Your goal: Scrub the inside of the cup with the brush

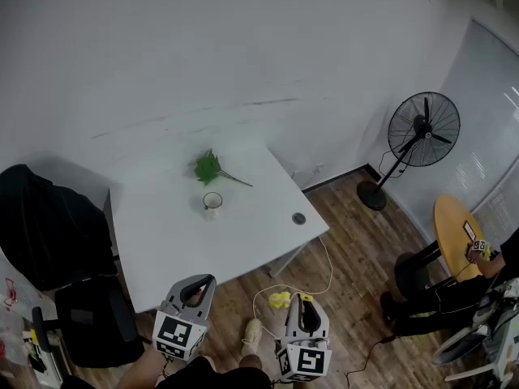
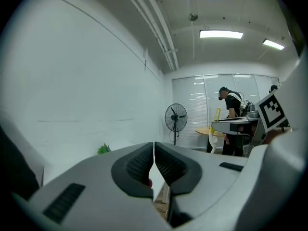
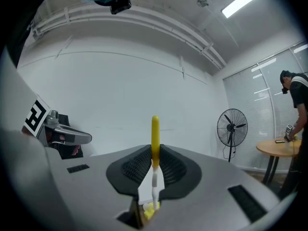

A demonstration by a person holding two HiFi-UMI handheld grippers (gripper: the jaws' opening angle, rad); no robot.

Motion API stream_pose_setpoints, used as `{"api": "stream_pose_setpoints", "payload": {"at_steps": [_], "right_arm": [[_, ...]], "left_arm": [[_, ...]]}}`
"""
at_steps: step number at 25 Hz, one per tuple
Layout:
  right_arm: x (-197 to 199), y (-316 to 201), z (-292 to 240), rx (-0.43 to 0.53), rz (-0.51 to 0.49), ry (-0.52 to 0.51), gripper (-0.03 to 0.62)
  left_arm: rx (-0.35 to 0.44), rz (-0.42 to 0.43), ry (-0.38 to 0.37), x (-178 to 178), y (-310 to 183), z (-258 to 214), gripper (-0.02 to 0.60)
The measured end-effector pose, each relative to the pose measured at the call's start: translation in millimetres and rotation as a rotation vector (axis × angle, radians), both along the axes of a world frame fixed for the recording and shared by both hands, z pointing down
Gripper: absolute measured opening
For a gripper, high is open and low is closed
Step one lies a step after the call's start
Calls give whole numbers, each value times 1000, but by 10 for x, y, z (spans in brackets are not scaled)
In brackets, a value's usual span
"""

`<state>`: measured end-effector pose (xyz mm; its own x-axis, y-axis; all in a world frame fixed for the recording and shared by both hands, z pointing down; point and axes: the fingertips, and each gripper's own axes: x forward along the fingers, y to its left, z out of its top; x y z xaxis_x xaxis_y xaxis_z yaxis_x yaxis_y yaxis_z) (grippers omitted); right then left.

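Observation:
A clear cup (image 1: 212, 204) stands near the middle of the white table (image 1: 162, 250), well beyond both grippers. My right gripper (image 1: 305, 305) is off the table's front edge, over the wooden floor, and is shut on a brush (image 3: 155, 137). The brush's yellow handle stands upright between the pads, and its white neck and yellow bristles (image 3: 150, 209) hang below. In the head view the brush (image 1: 280, 300) sticks out to the left of that gripper. My left gripper (image 1: 203, 284) (image 2: 153, 160) hovers at the table's front edge, shut with nothing in it.
On the table lie a green plant sprig (image 1: 209, 167) behind the cup and a small round cap (image 1: 299, 218) near the right corner. A black chair with a jacket (image 1: 49, 225) stands to the left. To the right are a standing fan (image 1: 422, 132), a round wooden table (image 1: 456, 232) and a person (image 1: 454, 298).

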<state>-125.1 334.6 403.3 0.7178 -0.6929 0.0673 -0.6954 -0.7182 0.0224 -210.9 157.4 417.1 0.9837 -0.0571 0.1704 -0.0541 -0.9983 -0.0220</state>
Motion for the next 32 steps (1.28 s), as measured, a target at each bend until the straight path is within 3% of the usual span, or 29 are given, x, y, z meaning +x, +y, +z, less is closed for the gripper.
{"api": "stream_pose_setpoints", "payload": {"at_steps": [16, 25, 32], "right_arm": [[1841, -424, 57, -1, -163, -27, 64], [2401, -641, 148, 8, -280, -35, 63], [2611, -854, 163, 22, -370, -42, 63]], "left_arm": [[-12, -147, -25, 1618, -217, 84, 29], [-8, -248, -35, 2056, -283, 138, 29], [-5, -345, -36, 2143, -375, 157, 29]]}}
